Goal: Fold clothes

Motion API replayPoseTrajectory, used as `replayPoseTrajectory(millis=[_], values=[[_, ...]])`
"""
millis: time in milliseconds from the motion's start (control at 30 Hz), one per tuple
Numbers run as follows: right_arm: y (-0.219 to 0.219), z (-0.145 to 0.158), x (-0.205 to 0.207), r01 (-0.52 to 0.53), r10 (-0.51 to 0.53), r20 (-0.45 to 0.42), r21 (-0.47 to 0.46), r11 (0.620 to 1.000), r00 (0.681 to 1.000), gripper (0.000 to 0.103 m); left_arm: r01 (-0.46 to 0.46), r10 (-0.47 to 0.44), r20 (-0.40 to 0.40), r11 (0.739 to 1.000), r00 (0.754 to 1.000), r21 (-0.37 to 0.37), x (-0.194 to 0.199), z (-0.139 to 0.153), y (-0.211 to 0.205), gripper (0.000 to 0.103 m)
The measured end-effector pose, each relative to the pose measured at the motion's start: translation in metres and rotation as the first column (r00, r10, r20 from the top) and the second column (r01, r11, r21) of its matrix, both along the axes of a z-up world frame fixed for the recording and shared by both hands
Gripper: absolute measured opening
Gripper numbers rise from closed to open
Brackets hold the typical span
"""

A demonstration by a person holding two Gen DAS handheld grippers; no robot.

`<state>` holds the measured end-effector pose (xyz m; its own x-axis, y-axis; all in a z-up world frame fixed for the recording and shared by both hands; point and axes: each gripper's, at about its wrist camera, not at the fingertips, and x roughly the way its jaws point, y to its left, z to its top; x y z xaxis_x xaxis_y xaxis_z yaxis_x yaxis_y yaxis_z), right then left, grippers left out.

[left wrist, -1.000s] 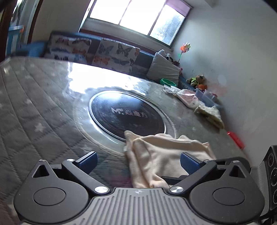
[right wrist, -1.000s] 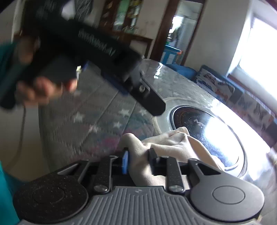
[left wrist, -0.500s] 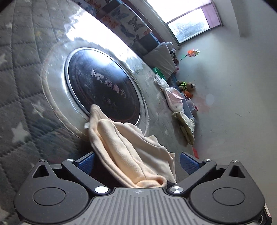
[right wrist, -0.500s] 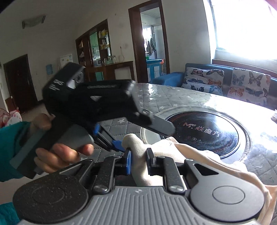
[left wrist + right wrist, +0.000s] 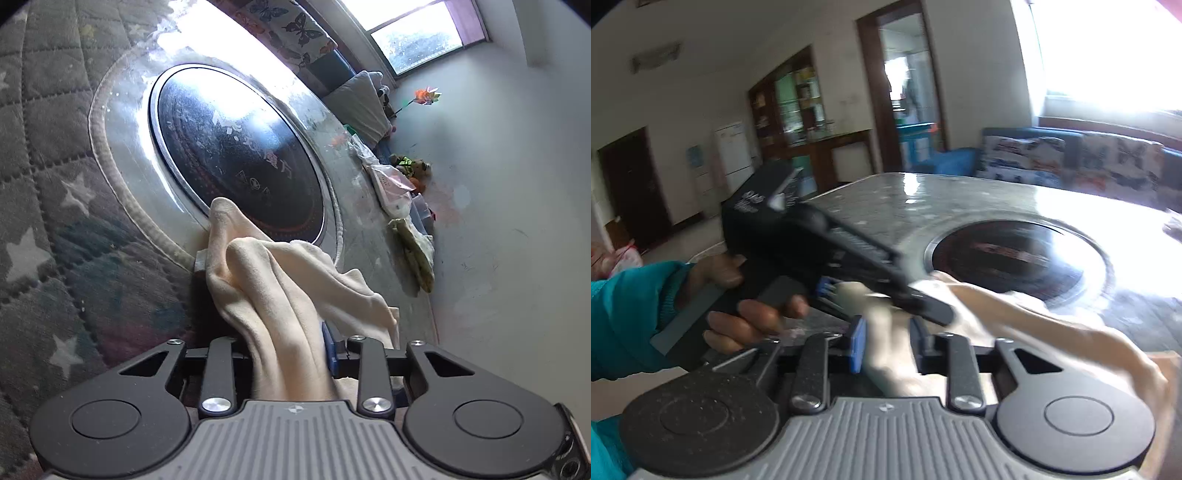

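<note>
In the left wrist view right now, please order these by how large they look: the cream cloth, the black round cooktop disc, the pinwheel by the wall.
1. Black round cooktop disc, though only slightly ahead; unsure.
2. Cream cloth; it hangs near the camera, so it may look bigger than it is.
3. Pinwheel, clearly smallest, but also farthest.

Both wrist views close, low; share dark round plate point(image 5: 240, 155).

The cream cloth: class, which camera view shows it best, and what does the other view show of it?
The left wrist view shows the cream cloth best: sharp, its folds bunched between the left tongs. In the right wrist view it is motion-blurred, pinched by the right tongs and partly hidden behind the other tool.
</note>
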<state>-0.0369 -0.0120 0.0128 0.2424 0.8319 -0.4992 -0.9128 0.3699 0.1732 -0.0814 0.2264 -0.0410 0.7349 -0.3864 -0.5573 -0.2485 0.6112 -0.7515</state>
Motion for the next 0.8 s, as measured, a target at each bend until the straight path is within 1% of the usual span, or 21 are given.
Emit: replayPoseTrajectory(millis=[67, 133, 200, 233, 333, 367, 433, 500, 567, 600, 667, 733, 800], values=[[-0.02, 0.001, 0.007, 0.071, -0.071, 0.005, -0.004, 0.997, 0.997, 0.033, 0.011, -0.011, 0.01, 0.999, 1.0, 0.044, 0.0, 0.002, -0.004, 0.031], [-0.038, 0.0, 0.016, 0.167, -0.167, 0.022, -0.019, 0.986, 0.986, 0.039, 0.021, -0.022, 0.013, 0.996, 1.0, 0.084, 0.002, 0.005, -0.008, 0.031], [-0.052, -0.004, 0.032, 0.266, -0.264, 0.051, -0.047, 0.963, 0.963, 0.04, 0.028, -0.029, 0.014, 0.992, 0.999, 0.12, 0.003, 0.008, -0.012, 0.031], [-0.057, -0.007, 0.038, 0.299, -0.296, 0.051, -0.055, 0.953, 0.954, 0.04, 0.031, -0.034, 0.014, 0.99, 0.999, 0.138, 0.004, 0.01, -0.012, 0.031], [-0.081, -0.023, 0.071, 0.458, -0.458, 0.025, -0.09, 0.884, 0.889, 0.04, 0.045, -0.049, 0.014, 0.981, 0.999, 0.191, 0.006, 0.013, -0.015, 0.031], [-0.087, -0.028, 0.08, 0.49, -0.491, 0.006, -0.097, 0.867, 0.871, 0.041, 0.051, -0.055, 0.013, 0.977, 0.998, 0.208, 0.007, 0.014, -0.017, 0.031], [-0.099, -0.039, 0.096, 0.511, -0.519, -0.084, -0.097, 0.854, 0.851, 0.041, 0.061, -0.066, 0.012, 0.968, 0.998, 0.242, 0.009, 0.015, -0.02, 0.031], [-0.104, -0.047, 0.104, 0.517, -0.524, -0.16, -0.085, 0.852, 0.836, 0.041, 0.068, -0.073, 0.01, 0.961, 0.997, 0.267, 0.012, 0.017, -0.022, 0.031], [-0.105, -0.05, 0.103, 0.508, -0.512, -0.177, -0.068, 0.859, 0.841, 0.04, 0.074, -0.079, 0.008, 0.957, 0.997, 0.282, 0.016, 0.017, -0.024, 0.031], [-0.104, -0.049, 0.101, 0.495, -0.498, -0.178, -0.063, 0.866, 0.849, 0.039, 0.077, -0.083, 0.008, 0.955, 0.997, 0.288, 0.018, 0.017, -0.025, 0.031], [-0.095, -0.052, 0.098, 0.476, -0.478, -0.174, -0.057, 0.878, 0.861, 0.025, 0.086, -0.095, 0.014, 0.946, 0.995, 0.311, 0.019, 0.02, -0.028, 0.03], [-0.087, -0.047, 0.092, 0.475, -0.477, -0.143, -0.049, 0.878, 0.867, 0.013, 0.097, -0.112, 0.025, 0.936, 0.993, 0.338, 0.021, 0.026, -0.032, 0.026], [-0.09, -0.039, 0.084, 0.488, -0.487, -0.134, -0.025, 0.873, 0.863, 0.012, 0.106, -0.131, 0.045, 0.925, 0.99, 0.364, 0.024, 0.034, -0.038, 0.022]])
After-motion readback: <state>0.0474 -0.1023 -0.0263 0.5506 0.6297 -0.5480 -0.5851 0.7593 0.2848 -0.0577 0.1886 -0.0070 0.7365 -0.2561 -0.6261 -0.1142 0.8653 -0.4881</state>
